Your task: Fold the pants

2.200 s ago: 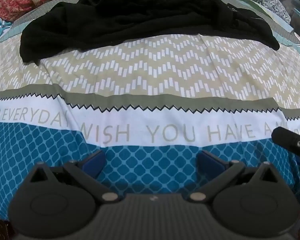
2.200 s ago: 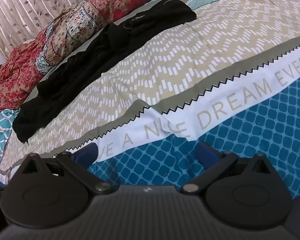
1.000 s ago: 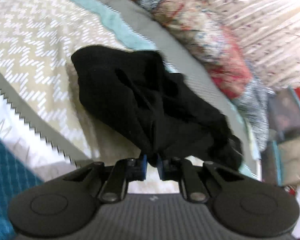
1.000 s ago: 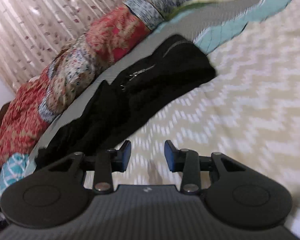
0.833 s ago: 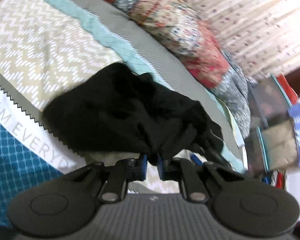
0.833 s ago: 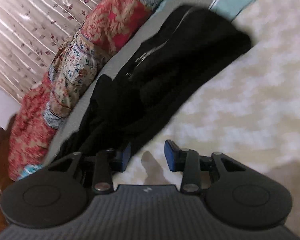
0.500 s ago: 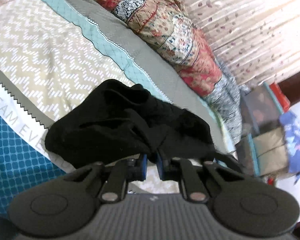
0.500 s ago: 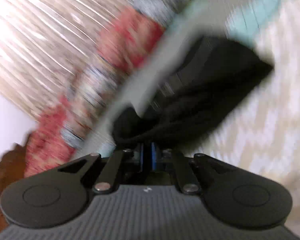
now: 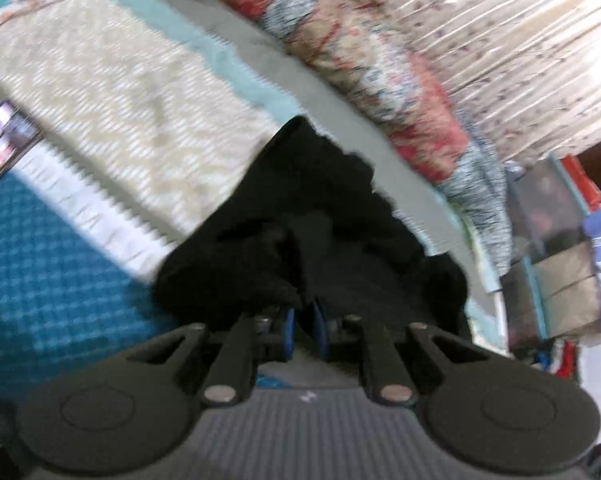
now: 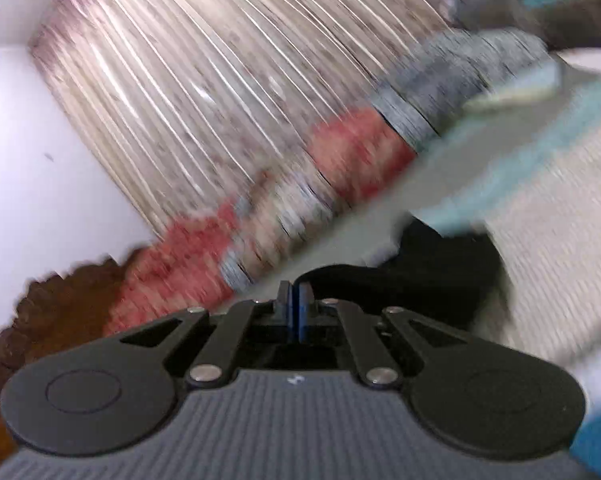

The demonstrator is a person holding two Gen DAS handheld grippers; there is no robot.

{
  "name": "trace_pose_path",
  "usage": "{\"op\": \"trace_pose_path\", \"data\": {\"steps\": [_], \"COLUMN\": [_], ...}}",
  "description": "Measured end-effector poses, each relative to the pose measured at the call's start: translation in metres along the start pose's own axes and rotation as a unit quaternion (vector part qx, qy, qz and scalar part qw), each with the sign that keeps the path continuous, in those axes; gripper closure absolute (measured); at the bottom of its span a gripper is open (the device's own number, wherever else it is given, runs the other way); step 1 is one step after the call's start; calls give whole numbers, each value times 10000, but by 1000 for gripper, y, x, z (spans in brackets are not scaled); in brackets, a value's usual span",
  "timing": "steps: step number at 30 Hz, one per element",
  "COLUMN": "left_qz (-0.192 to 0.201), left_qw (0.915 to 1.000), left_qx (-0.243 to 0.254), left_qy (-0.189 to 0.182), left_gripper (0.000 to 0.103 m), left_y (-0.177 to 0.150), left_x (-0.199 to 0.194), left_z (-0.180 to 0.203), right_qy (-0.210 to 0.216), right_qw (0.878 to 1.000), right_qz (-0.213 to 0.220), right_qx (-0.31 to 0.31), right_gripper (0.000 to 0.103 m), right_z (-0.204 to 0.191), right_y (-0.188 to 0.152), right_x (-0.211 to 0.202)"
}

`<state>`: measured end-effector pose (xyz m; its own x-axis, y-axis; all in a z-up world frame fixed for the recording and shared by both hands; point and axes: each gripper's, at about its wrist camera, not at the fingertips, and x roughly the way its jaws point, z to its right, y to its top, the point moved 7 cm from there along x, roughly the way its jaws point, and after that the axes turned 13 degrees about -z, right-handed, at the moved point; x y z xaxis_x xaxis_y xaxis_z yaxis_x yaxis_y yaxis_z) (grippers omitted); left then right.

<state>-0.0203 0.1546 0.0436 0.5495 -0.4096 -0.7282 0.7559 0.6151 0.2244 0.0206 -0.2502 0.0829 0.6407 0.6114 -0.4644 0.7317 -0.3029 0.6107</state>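
Nearest us, our left tongs (image 9: 301, 326) pinch a bunched fold of the black fabric pants (image 9: 320, 224) between blue pads; the cloth mounds up just beyond them over the patterned blue, white and beige bedspread (image 9: 112, 92). Our right tongs (image 10: 295, 312) are clenched, pads pressed together on a thin black edge of the pants, which trail off to their right. Farther back lie floral red cushions (image 9: 364, 52), then the pleated beige curtain (image 10: 220, 80).
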Motion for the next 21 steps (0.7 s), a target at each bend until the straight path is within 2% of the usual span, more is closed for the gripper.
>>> {"op": "trace_pose_path", "data": {"steps": [2,4,6,8,10,11,12,14,15,19,20,21], "left_qz": [-134,-287,-351,-362,-355,-344,-334,-315,-307,-292,-277,-251], "left_qw": [9997,9992,9987,9985,9984,9982,9980,9979,9979,9976,9974,9971], "left_qx": [-74,-140,-135,-74,15,72,108,138,138,172,211,258], "left_qy": [196,253,344,396,439,488,527,552,555,605,638,676], "left_gripper": [93,93,93,93,93,92,92,92,92,92,92,92], "left_y": [-3,-7,-11,-15,-19,-21,-22,-26,-28,-35,-35,-34], "left_x": [9,19,26,29,31,30,30,28,26,21,20,19], "left_z": [-16,-26,-30,-29,-26,-25,-24,-20,-19,-14,-11,-9], "right_qy": [-271,-951,-1774,-2148,-2137,-2141,-2159,-2115,-2103,-2128,-2195,-2349], "right_qw": [9989,9935,9820,9726,9685,9651,9611,9541,9518,9489,9467,9429], "right_qz": [-381,-574,-305,4,92,101,111,-97,-282,-1111,-1271,-1421], "right_qx": [62,-234,-579,-894,-1273,-1505,-1719,-2116,-2216,-2049,-1985,-1888], "right_gripper": [98,94,93,91,71,48,37,35,34,32,35,61], "right_z": [8,15,23,21,12,7,3,-4,8,27,32,37], "right_y": [-24,-34,-22,7,34,47,57,73,69,72,60,59], "right_x": [2,3,-4,-7,6,20,37,84,108,192,194,206]}}
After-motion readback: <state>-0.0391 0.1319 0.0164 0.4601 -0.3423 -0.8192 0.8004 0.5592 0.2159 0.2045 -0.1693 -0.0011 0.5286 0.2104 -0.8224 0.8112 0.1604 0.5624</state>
